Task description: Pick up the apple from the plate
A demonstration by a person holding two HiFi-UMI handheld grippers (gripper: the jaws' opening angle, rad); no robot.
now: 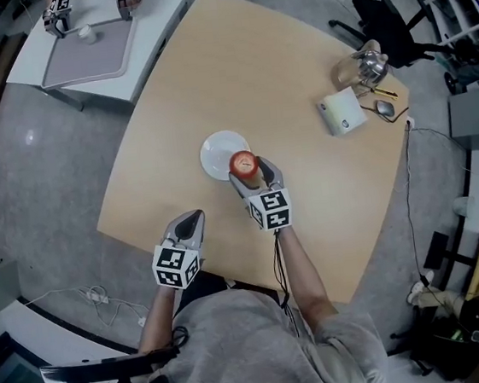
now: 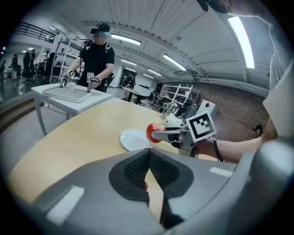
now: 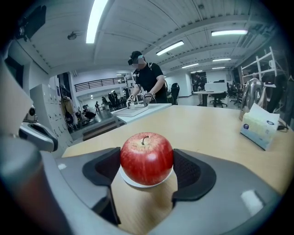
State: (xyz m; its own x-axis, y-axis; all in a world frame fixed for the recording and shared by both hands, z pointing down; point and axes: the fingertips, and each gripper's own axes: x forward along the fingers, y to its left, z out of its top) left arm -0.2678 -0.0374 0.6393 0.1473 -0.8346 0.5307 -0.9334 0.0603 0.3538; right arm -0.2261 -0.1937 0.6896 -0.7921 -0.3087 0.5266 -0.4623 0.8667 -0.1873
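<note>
The right tongs [image 3: 147, 161] are clamped on the red apple [image 3: 146, 157], one pad pressed to each side. They hold it upright, stem up, at the near edge of the white plate [image 1: 216, 153] on the wooden table [image 1: 295, 77]. The left tongs [image 2: 149, 155] are closed with nothing between them, near the table's front edge and apart from the plate.
</note>
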